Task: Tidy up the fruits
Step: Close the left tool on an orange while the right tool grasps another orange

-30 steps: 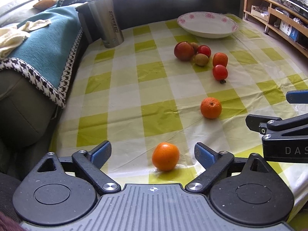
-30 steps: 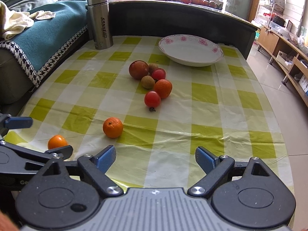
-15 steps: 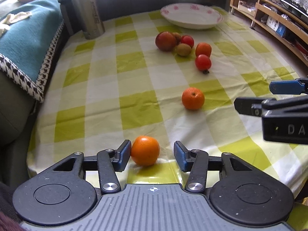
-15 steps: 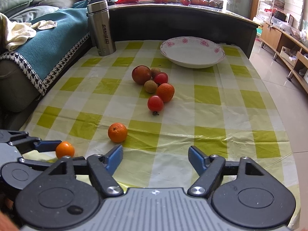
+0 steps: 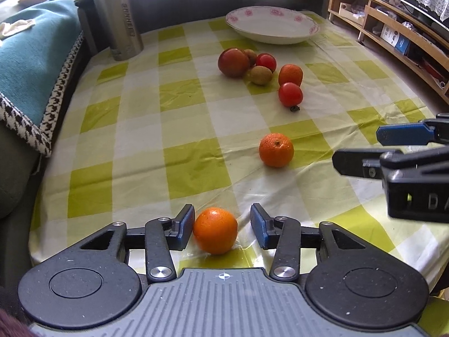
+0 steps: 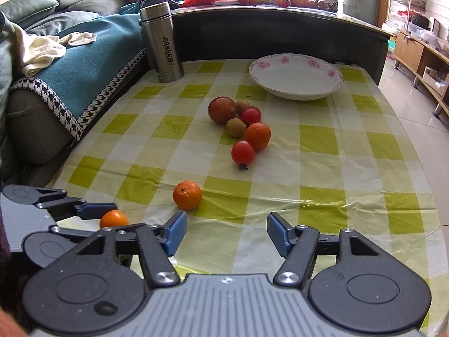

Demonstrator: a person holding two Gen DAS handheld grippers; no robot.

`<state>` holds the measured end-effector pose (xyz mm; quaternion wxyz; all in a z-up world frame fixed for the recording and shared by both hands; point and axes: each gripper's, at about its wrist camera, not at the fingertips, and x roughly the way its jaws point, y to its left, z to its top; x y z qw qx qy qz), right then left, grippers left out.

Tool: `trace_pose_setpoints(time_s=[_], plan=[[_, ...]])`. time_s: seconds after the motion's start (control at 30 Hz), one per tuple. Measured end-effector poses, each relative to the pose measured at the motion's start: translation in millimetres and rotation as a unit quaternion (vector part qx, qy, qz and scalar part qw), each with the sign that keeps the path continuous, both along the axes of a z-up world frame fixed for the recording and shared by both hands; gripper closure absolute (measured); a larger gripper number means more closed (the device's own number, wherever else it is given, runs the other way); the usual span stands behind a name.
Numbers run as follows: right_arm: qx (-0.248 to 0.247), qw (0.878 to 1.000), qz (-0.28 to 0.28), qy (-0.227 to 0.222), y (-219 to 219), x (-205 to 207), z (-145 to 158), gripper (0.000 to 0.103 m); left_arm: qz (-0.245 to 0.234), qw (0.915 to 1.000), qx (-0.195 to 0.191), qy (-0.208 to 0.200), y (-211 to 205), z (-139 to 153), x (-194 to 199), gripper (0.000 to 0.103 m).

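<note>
The left claw (image 5: 221, 226) stands released around the near orange (image 5: 215, 230), its left pad touching the rind. Likely light, round and prone to rolling, so squeeze gently across its widest middle. The right claw (image 6: 226, 237) hangs released and empty, the second orange (image 6: 187, 195) just ahead-left.

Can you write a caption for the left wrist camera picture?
The left gripper closes around an orange at the table's near edge, with more fruit and a white plate beyond.

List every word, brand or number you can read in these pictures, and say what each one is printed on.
"SANHE", followed by a small mark too small to read: on the steel flask.
"DA", cut off by the picture's edge: on the right gripper body, in the left wrist view.
Packaging on the far counter and shelves: too blurred to read.
</note>
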<state>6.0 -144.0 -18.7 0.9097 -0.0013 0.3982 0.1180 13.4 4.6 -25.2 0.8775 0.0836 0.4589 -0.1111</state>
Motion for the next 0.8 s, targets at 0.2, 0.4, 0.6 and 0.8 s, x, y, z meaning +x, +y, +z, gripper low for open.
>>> trace_pose_setpoints(time_s=[0.2,0.4,0.6,0.8], plan=[[0.01,1.0,0.001,0.001,-2.4,2.4,5.2,0.035,0.01,0.9999,-0.007,0.009,5.2,-0.6,-0.2,0.041],[0.003,0.999,0.02,-0.026,2.5,0.6,15.3,0.035,0.005,0.9996,0.0,0.026,5.1,4.4,-5.1,0.064],[-0.009,0.998,0.054,-0.033,12.1,8.7,8.6,0.036,-0.005,0.9994,-0.027,0.022,9.3,1.7,-3.5,0.064],[-0.023,0.995,0.093,-0.035,29.6,19.5,-0.9,0.036,-0.013,0.9984,-0.051,0.021,9.2,4.9,-3.2,0.064]])
